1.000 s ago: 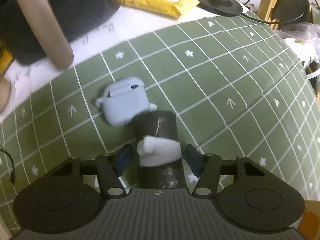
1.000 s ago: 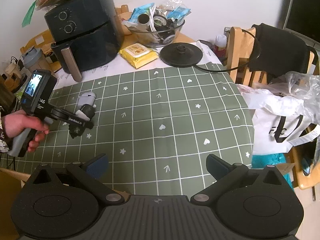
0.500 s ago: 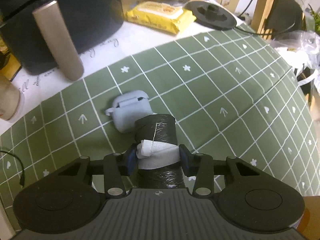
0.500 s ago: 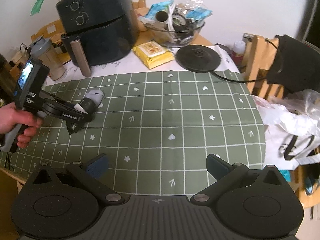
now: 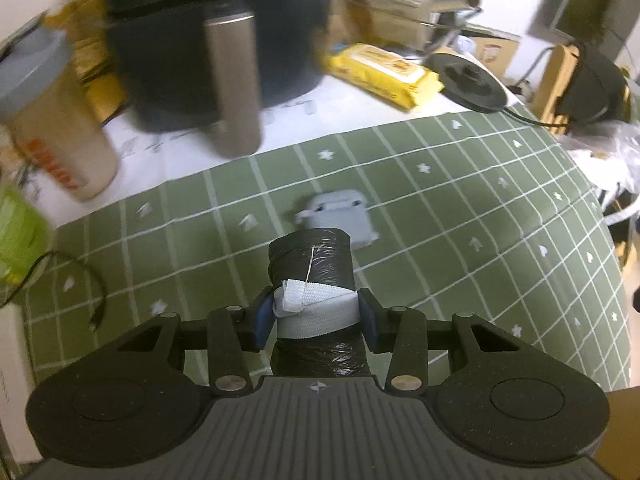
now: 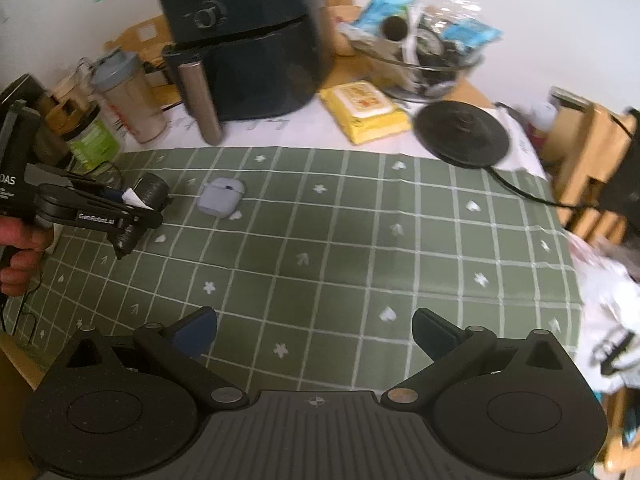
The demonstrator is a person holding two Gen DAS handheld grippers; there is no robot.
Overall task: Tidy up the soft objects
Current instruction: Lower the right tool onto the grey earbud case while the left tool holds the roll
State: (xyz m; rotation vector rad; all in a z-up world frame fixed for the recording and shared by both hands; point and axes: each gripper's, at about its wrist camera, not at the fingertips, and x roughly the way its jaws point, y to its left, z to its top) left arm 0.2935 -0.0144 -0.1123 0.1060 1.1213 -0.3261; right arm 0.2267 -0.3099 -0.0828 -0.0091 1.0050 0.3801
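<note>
Change since earlier: left gripper (image 5: 316,322) has closed on the black roll (image 5: 312,264) and lifted it off the green cloth (image 5: 460,208); before, the roll lay against the earbud case (image 5: 340,220), and now the two are apart.
Left side, person's hand: a hand (image 6: 18,256) at the picture edge holds the left gripper's handle.
Left gripper state: narrow, both pads pressing on the white band (image 5: 316,312) that wraps the roll; the roll sticks out forward past the fingers.
Black roll, place: in the air above the left part of the cloth, near the jars and the cup (image 6: 128,96).
Earbud case, place: resting on the cloth, just to the right of the carried roll in the right wrist view.
Right gripper (image 6: 314,334) state: wide, nothing between the fingers, above the near edge of the cloth.
Advice for this step: I think the grip should stay on the band, because the plastic film looks slippery and can squash.
Risk: the cup and the air fryer (image 6: 248,40) stand close behind, so the carry should keep clear of them.
</note>
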